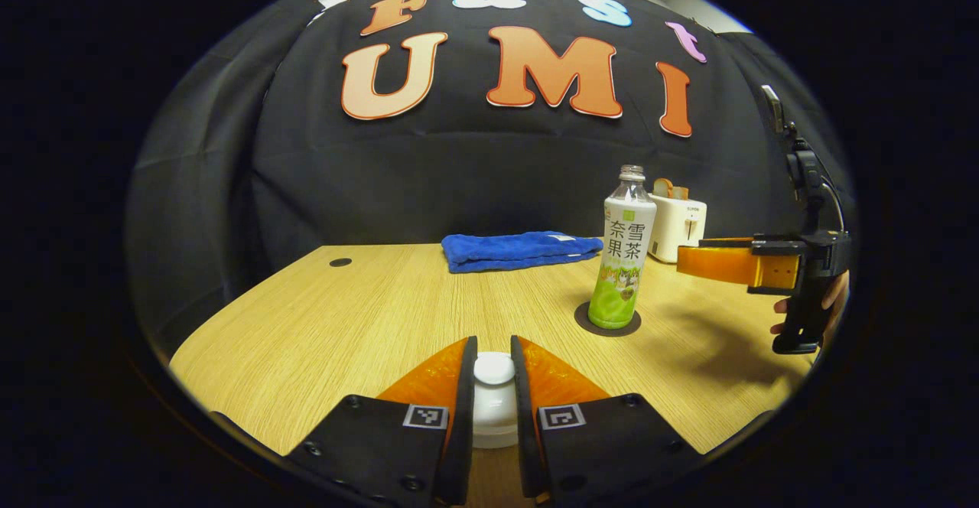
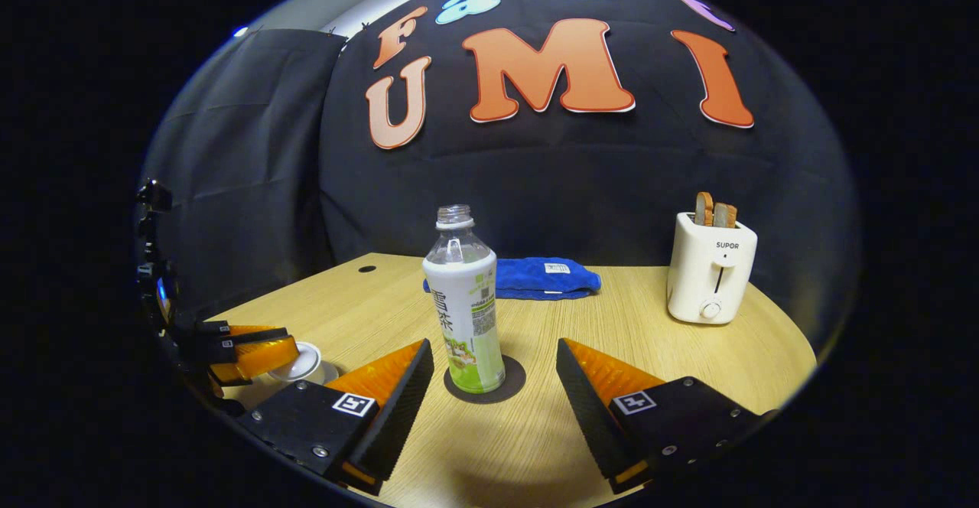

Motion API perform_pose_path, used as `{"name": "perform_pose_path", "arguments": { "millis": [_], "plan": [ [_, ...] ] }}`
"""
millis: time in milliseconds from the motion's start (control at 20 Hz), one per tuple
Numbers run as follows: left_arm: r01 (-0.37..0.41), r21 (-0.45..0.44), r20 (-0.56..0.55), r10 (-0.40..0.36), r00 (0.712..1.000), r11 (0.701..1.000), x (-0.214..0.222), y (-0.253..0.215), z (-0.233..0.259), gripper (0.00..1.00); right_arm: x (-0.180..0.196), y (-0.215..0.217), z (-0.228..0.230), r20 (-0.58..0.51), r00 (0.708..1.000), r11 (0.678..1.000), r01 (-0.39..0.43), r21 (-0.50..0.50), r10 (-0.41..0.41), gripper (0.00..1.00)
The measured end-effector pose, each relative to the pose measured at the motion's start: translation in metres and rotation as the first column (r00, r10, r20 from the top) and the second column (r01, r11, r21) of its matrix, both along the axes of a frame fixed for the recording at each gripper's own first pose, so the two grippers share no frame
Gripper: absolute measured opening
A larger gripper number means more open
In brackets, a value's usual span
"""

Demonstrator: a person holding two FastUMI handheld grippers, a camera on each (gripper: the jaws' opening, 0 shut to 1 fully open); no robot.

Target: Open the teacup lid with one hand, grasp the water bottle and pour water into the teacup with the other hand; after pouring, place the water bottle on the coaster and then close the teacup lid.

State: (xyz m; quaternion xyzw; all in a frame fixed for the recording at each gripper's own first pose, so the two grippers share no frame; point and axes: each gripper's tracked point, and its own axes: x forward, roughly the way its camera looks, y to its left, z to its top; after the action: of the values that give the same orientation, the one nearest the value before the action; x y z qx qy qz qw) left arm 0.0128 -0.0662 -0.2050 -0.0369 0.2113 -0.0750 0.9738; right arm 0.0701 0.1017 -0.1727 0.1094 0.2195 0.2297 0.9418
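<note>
Standing upright on the dark round coaster (image 2: 511,387), the water bottle (image 2: 464,301) has no cap and sits near the middle of the wooden table (image 2: 627,340). The right gripper (image 2: 495,370) is spread wide, its 2 fingers apart on either side of the bottle, not touching it. At the table's near left edge, the left gripper (image 1: 494,366) pinches the knob of the white teacup lid (image 1: 494,397). Behind lie a folded blue towel (image 2: 544,278) and a white toaster (image 2: 710,267) with 2 slices.

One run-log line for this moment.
left gripper: shut on teacup lid | right gripper: open, facing bottle | bottle: upright on coaster, uncapped
</note>
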Motion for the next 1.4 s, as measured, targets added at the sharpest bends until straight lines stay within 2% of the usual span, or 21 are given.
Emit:
{"name": "perform_pose_path", "arguments": {
  "millis": [100,150,200,300,350,400,550,600,750,800,850,900,1050,1250,1400],
  "plan": [
    [0.003,0.015,-0.015,-0.003,1.0,1.0,-0.001,-0.001,-0.004,0.25,-0.004,-0.006,0.004,0.013,1.0,1.0,0.006,-0.002,-0.006,0.97],
    [0.003,0.016,-0.004,-0.003,1.0,1.0,0.001,-0.001,-0.002,0.29,-0.007,-0.007,0.005,0.014,1.0,1.0,0.007,0.0,-0.007,0.97],
    [0.001,0.02,-0.012,-0.001,1.0,1.0,-0.001,-0.001,-0.003,0.25,-0.01,-0.006,0.005,0.013,1.0,1.0,0.008,0.006,-0.008,0.97],
    [0.003,0.02,-0.009,-0.002,1.0,1.0,-0.001,0.0,-0.002,0.34,-0.014,-0.01,0.003,0.014,1.0,1.0,0.023,-0.001,-0.023,0.98],
    [0.003,0.019,-0.006,-0.003,1.0,1.0,0.001,0.0,-0.002,0.35,-0.015,-0.012,0.004,0.02,0.999,0.999,0.033,-0.01,-0.033,0.98],
    [0.006,0.017,0.001,-0.006,1.0,1.0,0.0,-0.002,0.0,0.39,-0.017,-0.015,0.006,0.029,0.999,0.999,0.041,-0.018,-0.041,0.97],
    [0.024,0.026,0.043,-0.025,0.999,0.999,-0.001,-0.005,0.016,0.64,-0.022,-0.016,0.018,0.059,0.997,0.999,0.048,-0.017,-0.047,0.98],
    [0.022,0.035,0.067,-0.024,0.997,0.999,0.001,-0.004,0.024,0.79,-0.025,-0.016,0.023,0.07,0.996,0.999,0.049,-0.012,-0.049,0.98],
    [-0.001,0.051,0.145,-0.006,0.989,0.999,0.007,-0.003,0.048,0.95,-0.028,-0.021,0.039,0.118,0.991,0.998,0.069,-0.014,-0.067,0.98],
    [-0.009,0.058,0.168,-0.001,0.986,0.998,0.008,-0.003,0.057,0.97,-0.028,-0.024,0.044,0.139,0.987,0.996,0.081,-0.02,-0.078,0.97],
    [-0.015,0.062,0.19,0.003,0.982,0.998,0.009,-0.002,0.067,0.93,-0.029,-0.026,0.049,0.158,0.984,0.996,0.09,-0.025,-0.085,0.97],
    [-0.023,0.065,0.218,0.008,0.976,0.998,0.01,-0.003,0.078,0.98,-0.032,-0.026,0.054,0.174,0.981,0.996,0.09,-0.029,-0.084,0.97],
    [-0.053,0.062,0.291,0.033,0.956,0.997,0.013,-0.002,0.106,0.98,-0.036,-0.029,0.066,0.208,0.974,0.994,0.101,-0.03,-0.093,0.97],
    [-0.082,-0.003,0.347,0.078,0.935,0.997,0.015,-0.001,0.137,0.98,-0.044,-0.04,0.081,0.246,0.961,0.991,0.133,-0.02,-0.124,0.97],
    [-0.107,-0.02,0.366,0.107,0.924,0.994,0.018,0.005,0.15,0.98,-0.049,-0.049,0.09,0.272,0.952,0.987,0.157,-0.029,-0.143,0.97]
  ]
}}
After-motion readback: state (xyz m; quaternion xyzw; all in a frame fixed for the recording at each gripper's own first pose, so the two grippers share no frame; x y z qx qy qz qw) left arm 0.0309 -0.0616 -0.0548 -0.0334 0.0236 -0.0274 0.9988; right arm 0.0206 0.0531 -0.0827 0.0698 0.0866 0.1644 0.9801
